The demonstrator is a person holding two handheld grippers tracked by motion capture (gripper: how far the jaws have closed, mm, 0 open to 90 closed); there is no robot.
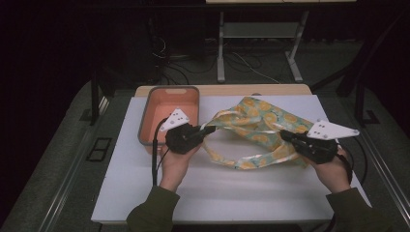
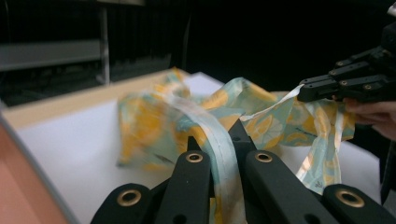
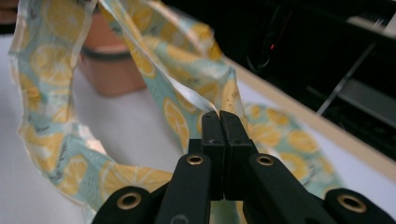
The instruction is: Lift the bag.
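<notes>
We see a soft fabric bag (image 1: 263, 126) printed with yellow lemon slices on pale teal, crumpled and partly lifted off the white worktop (image 1: 217, 193), hanging between both sets of fingers. Its glossy ribbon-like strap (image 2: 219, 140) runs between the left gripper (image 1: 211, 129) fingers, which pinch it. The right gripper (image 1: 284, 135) fingers are pressed together on a thin strap edge. Beyond the left fingers sits a rectangular orange bin (image 1: 169, 113) with a grey rim.

Olive-green sleeves (image 1: 153, 209), black grippers with brass-ringed screws (image 2: 194, 157) (grey three-cornered plates (image 1: 176, 118) on top), trailing black cables (image 1: 155, 153).
</notes>
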